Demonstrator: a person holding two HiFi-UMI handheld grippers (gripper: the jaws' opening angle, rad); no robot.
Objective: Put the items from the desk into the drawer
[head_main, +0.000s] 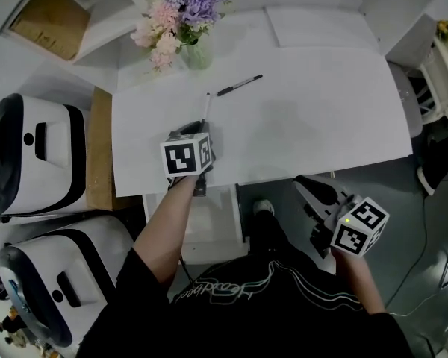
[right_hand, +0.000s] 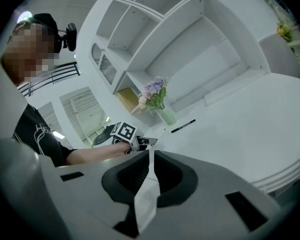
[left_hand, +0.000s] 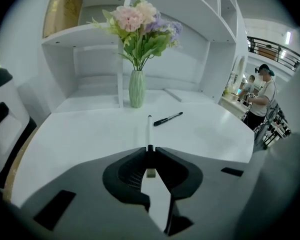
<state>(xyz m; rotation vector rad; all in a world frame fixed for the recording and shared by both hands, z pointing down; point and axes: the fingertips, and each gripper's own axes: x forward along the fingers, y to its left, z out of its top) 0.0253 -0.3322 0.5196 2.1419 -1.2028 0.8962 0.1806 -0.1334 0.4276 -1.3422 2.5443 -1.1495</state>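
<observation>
The left gripper (left_hand: 150, 148) has its jaws drawn narrow and clamped on the near end of a slim white plastic pen (left_hand: 150, 130), whose long axis runs straight out from the jaw tips toward the pale green ribbed vase of pink and lilac artificial flowers (left_hand: 136, 88). The pen's far tip points at the vase's foot, close over the flat white desk (left_hand: 80, 134). What appears to be an open white drawer (head_main: 216, 233) sits under the desk edge farthest from the vase, directly behind this gripper, so the carry is likely a pull back away from the vase and down. A black pen with a clip (left_hand: 168, 118) lies on the desk a little to the right of the vase, set obliquely, with its cap end toward the vase. The left gripper is much the nearer to it. The right gripper (right_hand: 150, 153) hangs beyond the desk edge opposite the vase, its jaws together on nothing. No brand shows on either pen, and the script on the person's black shirt cannot be read (the cubes carry only square markers).
</observation>
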